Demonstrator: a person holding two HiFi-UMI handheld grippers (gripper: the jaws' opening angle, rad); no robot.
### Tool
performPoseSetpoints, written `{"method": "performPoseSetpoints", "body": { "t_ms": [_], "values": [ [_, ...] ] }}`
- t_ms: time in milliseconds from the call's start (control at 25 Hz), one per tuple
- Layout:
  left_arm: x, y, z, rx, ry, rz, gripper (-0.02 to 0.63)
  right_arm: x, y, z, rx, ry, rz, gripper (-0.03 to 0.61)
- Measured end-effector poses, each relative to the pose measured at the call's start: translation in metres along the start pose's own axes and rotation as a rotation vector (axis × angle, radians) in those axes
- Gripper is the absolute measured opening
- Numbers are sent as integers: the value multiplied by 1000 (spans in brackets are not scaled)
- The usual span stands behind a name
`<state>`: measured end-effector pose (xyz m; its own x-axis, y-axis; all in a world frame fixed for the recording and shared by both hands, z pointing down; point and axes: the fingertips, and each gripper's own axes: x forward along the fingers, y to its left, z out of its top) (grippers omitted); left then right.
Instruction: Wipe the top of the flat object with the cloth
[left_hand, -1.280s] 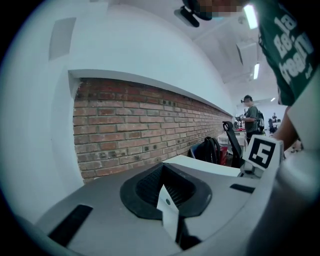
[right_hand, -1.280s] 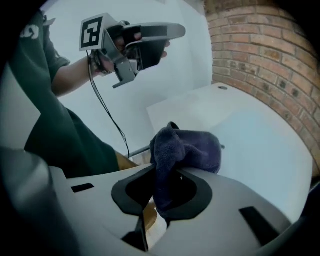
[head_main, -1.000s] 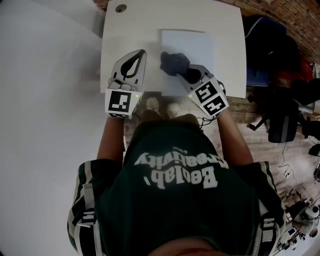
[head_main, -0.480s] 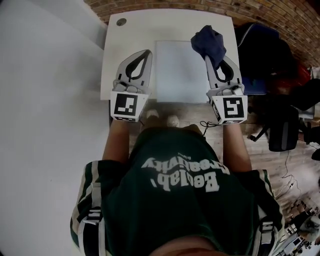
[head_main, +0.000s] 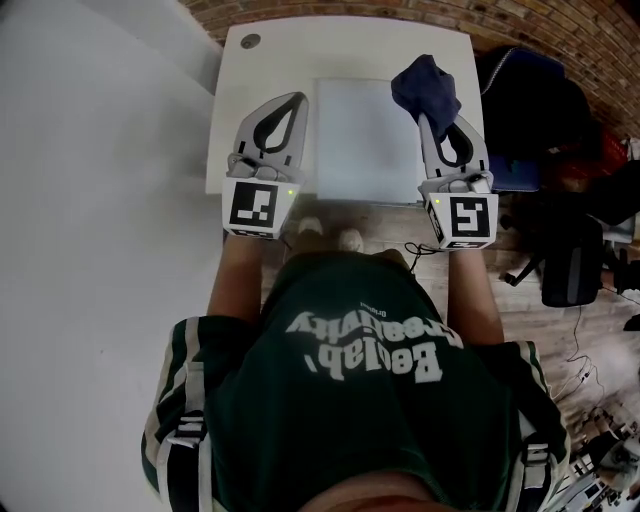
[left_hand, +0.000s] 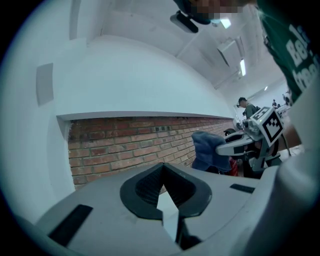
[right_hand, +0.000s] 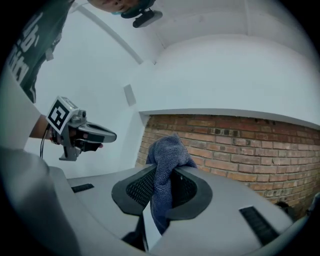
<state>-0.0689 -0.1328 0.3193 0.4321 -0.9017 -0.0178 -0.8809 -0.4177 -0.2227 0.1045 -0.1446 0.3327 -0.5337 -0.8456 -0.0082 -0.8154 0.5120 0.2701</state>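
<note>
A pale flat panel (head_main: 365, 140) lies in the middle of the white table (head_main: 340, 50). My right gripper (head_main: 432, 115) is raised beside the panel's right edge and shut on a dark blue cloth (head_main: 427, 85). The cloth bunches above the jaws and pokes up between them in the right gripper view (right_hand: 167, 150). My left gripper (head_main: 299, 97) hovers just left of the panel, its jaws shut with nothing in them. From the left gripper view (left_hand: 163, 166) both grippers point at a brick wall, with the cloth (left_hand: 206, 150) to the right.
A round cable hole (head_main: 250, 41) sits at the table's far left corner. A brick wall (head_main: 520, 25) runs behind the table. Dark bags and a chair (head_main: 560, 250) crowd the floor to the right. The person's shoes (head_main: 310, 228) show at the table's near edge.
My right gripper has carried the cloth off the panel's near left part to its right side and lifted it. The left gripper has stayed nearly still.
</note>
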Motion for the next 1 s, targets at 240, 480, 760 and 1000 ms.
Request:
{"method": "performPoseSetpoints", "body": {
  "t_ms": [240,480,760,1000],
  "values": [
    [3,-2,-2,-1,-7,-4,-6,-3,1,6,-75,-21,-20,48],
    [4,-6,-3,-19,-12,-15,-6,-4,-4,6,-75,-33,-31,48],
    [5,-3,-3,-11,-11,-13,-6,-3,-6,7,-78,-32,-35,48],
    [2,-3,-2,-11,-15,-14,-6,-5,-2,5,-70,-4,-32,48]
  ]
}}
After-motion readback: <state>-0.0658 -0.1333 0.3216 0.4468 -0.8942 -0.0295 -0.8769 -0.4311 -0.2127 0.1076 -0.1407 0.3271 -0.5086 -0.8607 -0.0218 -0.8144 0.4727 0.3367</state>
